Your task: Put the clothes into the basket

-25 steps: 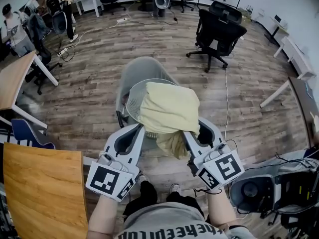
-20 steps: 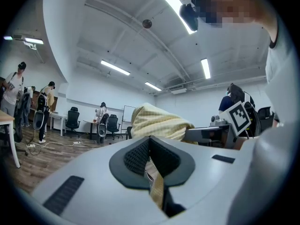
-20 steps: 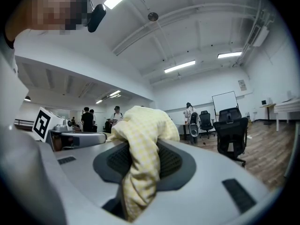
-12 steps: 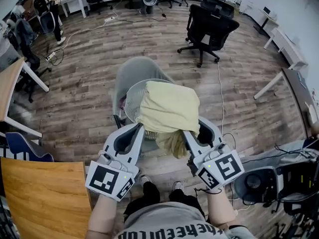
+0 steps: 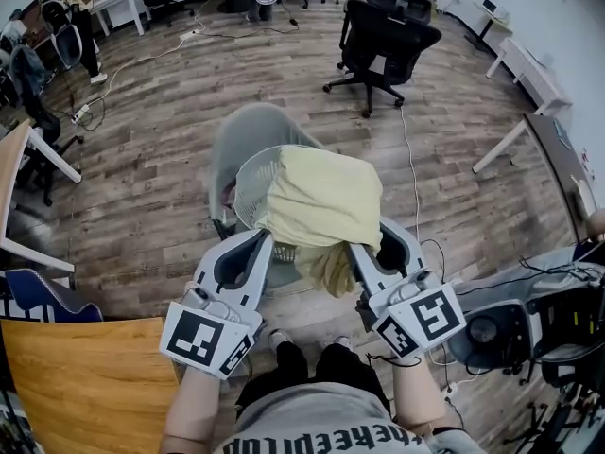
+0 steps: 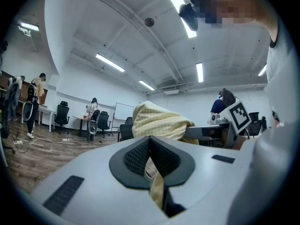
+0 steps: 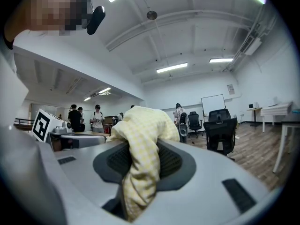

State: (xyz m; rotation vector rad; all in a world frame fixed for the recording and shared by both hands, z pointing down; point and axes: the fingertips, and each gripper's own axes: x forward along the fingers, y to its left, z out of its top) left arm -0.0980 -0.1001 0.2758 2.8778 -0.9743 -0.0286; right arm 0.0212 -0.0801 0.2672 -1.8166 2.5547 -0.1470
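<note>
Draping over the near and right-hand rim of a round white wire-mesh basket (image 5: 248,189), a pale yellow, finely checked cloth garment (image 5: 321,201) covered most of the basket's mouth and left only the left part of the rim bare. Its top lay broad and fairly smooth, while a crumpled, deeper yellow bunch hung down from its near edge between the two tools. The basket stood on the seat of a grey mesh-backed chair (image 5: 244,129), whose back rose behind the basket's far rim.

The left gripper (image 5: 267,244), a pale grey hand-held tool, had its jaws pressed nearly together on a thin strip at the garment's near left edge. In the left gripper view that narrow fold ran down between the dark ribbed pads (image 6: 133,156) of the left gripper (image 6: 152,162), and the rest of the garment (image 6: 159,121) mounded up beyond them.

The right gripper (image 5: 357,253) pinched a thick bunch at the garment's near right edge. In the right gripper view the checked fabric (image 7: 143,125) spilled over and down through the right gripper (image 7: 140,168), its bulk keeping the jaws apart.

A brown wood-plank floor (image 5: 161,187) lay under the grey chair, a black office chair (image 5: 383,41) stood well apart beyond it, and a light wooden tabletop (image 5: 85,386) sat beside the person's left arm.
</note>
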